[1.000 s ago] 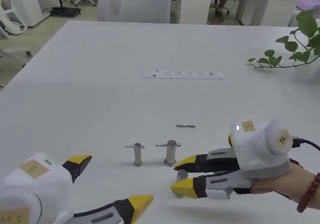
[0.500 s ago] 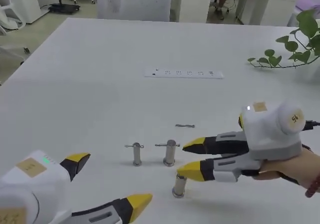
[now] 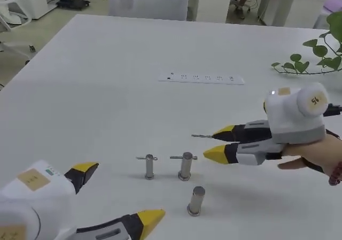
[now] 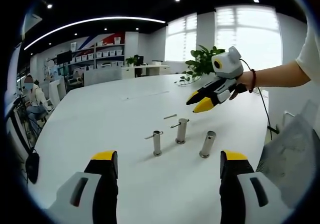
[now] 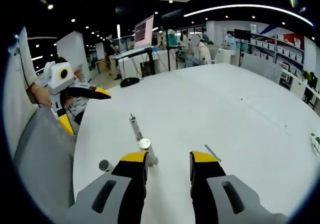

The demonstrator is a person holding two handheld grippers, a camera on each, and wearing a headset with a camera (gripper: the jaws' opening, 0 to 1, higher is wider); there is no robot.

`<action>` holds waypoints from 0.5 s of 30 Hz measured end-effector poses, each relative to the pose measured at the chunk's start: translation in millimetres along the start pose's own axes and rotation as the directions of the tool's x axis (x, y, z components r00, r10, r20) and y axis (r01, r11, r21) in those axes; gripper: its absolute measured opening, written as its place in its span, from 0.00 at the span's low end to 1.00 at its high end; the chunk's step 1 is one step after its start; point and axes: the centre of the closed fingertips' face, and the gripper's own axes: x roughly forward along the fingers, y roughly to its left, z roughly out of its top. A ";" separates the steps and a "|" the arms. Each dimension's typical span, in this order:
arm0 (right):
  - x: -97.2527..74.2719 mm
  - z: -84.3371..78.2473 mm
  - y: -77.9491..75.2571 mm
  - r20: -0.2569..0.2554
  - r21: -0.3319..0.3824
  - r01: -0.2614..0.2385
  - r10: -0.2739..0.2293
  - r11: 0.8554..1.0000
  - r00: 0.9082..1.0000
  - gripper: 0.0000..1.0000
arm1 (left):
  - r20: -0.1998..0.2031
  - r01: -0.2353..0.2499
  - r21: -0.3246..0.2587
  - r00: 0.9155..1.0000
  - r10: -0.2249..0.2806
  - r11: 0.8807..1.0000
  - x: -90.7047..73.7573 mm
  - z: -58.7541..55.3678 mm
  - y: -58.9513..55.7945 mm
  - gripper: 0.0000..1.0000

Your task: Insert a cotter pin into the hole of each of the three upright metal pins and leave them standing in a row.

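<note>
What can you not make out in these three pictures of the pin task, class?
- Head view: the side hole of the unfilled short silver metal pin is too small to see.
- Head view: the left tool is cut off by the bottom edge.
- Right gripper view: one cotter-fitted silver pin is partly hidden behind the right tool, by one jaw.
- Left gripper view: the loose thin metal cotter pin is too small to show its shape.

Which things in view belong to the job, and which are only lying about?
Job: left pin, middle pin, bare pin, loose cotter pin.
Lying about: power strip, plant.
</note>
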 end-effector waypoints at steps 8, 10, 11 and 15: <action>16.9 -7.8 -27.1 -0.064 0.008 0.036 -0.035 0.999 0.997 0.32 | 0.003 -0.009 -0.017 1.000 0.009 1.000 0.0 -1.0 5.3 0.83; 20.4 -11.1 -32.9 -0.084 0.002 0.044 -0.044 0.999 0.996 0.31 | 0.003 -0.009 -0.020 1.000 0.009 1.000 0.0 -1.2 6.3 0.83; 21.1 -11.8 -34.0 -0.088 0.000 0.045 -0.045 0.999 0.995 0.31 | 0.004 -0.008 -0.021 1.000 0.008 1.000 0.1 -1.3 6.6 0.83; 27.3 -18.9 -43.6 -0.128 -0.017 0.047 -0.049 0.999 0.991 0.25 | 0.006 -0.004 -0.026 1.000 0.004 1.000 0.6 -1.3 7.7 0.82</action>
